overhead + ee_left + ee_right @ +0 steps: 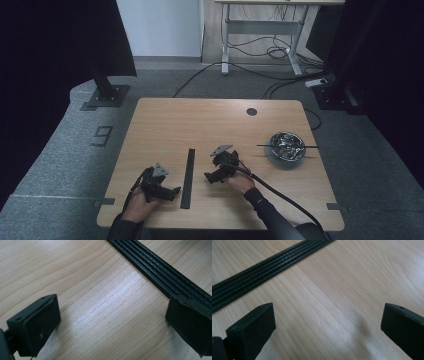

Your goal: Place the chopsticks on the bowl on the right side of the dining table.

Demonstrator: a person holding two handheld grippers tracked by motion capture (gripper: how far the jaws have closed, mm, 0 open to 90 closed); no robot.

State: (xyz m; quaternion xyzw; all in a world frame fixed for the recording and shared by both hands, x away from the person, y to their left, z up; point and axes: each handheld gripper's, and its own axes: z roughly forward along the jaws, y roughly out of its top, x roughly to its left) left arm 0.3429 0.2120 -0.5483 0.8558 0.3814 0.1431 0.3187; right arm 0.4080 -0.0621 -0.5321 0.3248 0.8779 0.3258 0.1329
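Left claw: I see my left claw [172, 192] low over the counter [165, 125], jaws spread wide with nothing between them.
Right claw: my right claw [208, 176] is likewise spread and empty above bare wood.
Black strip: the ribbed black strip [188, 177] lies flat on the counter between my two claws; in the left gripper view one jaw sits just at its edge [155, 272].
Bowl: a metal bowl [286, 146] rests to the right, well apart from both claws.
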